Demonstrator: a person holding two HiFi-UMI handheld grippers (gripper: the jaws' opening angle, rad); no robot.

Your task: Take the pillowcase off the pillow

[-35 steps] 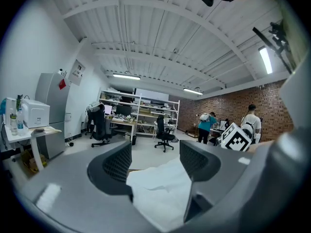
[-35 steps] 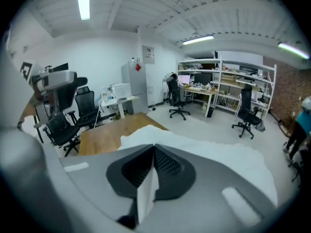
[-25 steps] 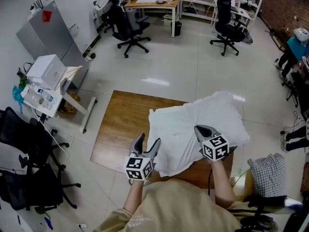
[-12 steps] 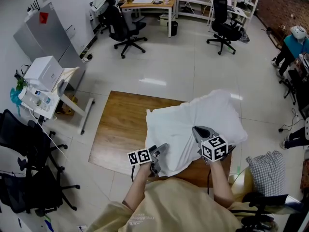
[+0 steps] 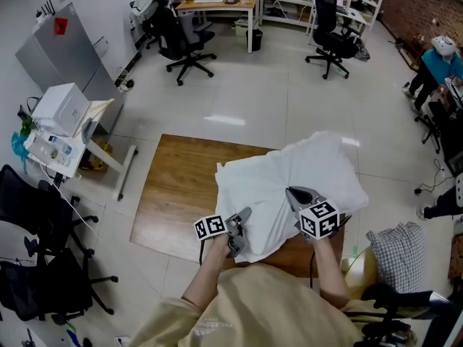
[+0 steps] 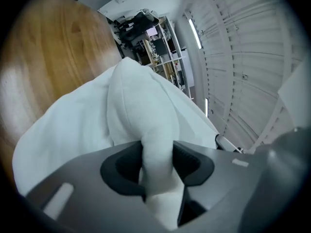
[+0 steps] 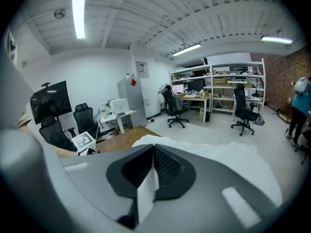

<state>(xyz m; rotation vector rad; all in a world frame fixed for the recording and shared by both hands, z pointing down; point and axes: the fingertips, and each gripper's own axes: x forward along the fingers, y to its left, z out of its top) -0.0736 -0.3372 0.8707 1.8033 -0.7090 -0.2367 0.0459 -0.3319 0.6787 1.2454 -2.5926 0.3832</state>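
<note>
The pillow in its white pillowcase (image 5: 289, 183) lies on the wooden table (image 5: 181, 186), bunched up toward the right. My left gripper (image 5: 237, 231) is at the cloth's near left edge, lying on its side. In the left gripper view its jaws have just been closing, and the left gripper (image 6: 156, 154) now pinches a thick fold of pillowcase (image 6: 141, 106). My right gripper (image 5: 298, 196) rests on the near right part of the pillow. In the right gripper view the right gripper (image 7: 154, 166) is shut on a thin flap of white cloth (image 7: 146, 198), with the pillow (image 7: 238, 157) beyond.
A small side table with a white printer (image 5: 65, 110) stands at the left, with black office chairs (image 5: 43, 208) near it. A checked cloth (image 5: 401, 248) lies on a chair at the right. Desks, shelves and more chairs (image 5: 329, 38) fill the back; a person (image 5: 438, 56) stands far right.
My left gripper dropped to the pillow's near left edge, rolled onto its side, and closed on a fold of the pillowcase. The right gripper stayed where it was, still shut.
</note>
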